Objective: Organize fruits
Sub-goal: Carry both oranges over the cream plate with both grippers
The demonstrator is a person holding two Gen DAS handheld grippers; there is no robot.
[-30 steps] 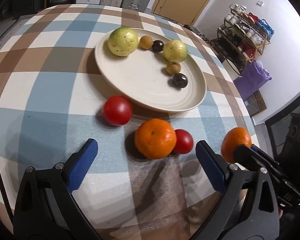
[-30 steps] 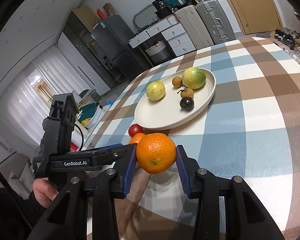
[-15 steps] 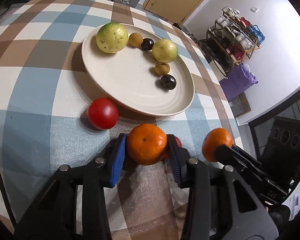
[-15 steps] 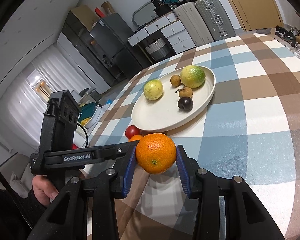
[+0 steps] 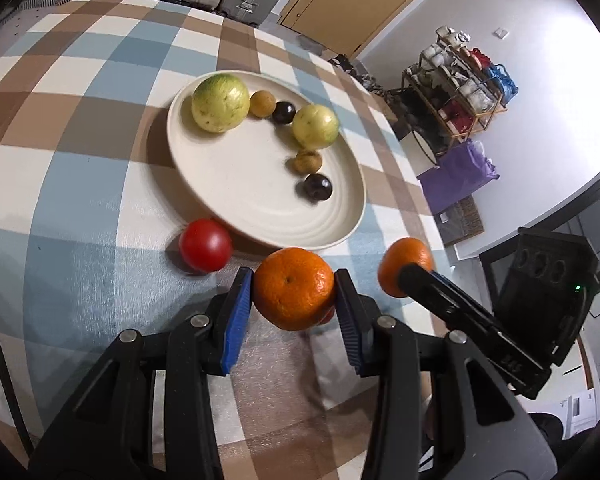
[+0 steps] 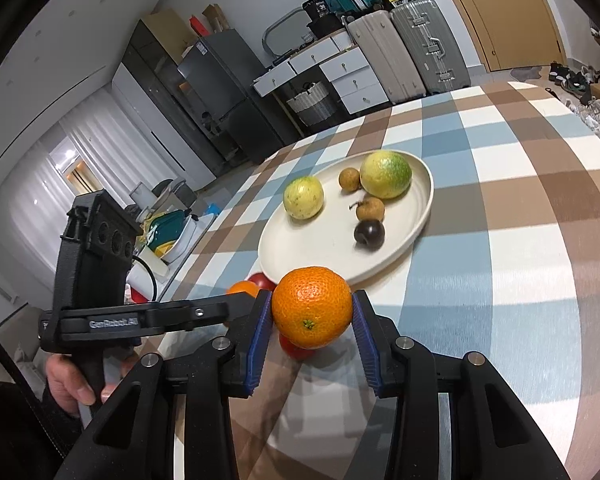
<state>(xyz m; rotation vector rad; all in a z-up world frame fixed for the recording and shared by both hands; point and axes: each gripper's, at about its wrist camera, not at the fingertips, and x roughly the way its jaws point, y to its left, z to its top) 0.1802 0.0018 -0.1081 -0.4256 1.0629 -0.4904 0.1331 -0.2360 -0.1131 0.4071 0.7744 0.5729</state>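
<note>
Both tongs grip an orange: left tongs (image 5: 294, 294) clamp one orange (image 5: 294, 288), right tongs (image 6: 311, 318) the other orange (image 6: 311, 306). The plate (image 5: 260, 216) lies straight ahead of both on the worktop (image 5: 80, 208), left nearer

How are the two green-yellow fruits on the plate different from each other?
In the left wrist view, the far-left green-yellow fruit looks larger, with more green on top; the right green-yellow fruit looks smaller and paler yellow. The first touches a brown fruit. Both are round, speckled, and lie on the plate.
</note>
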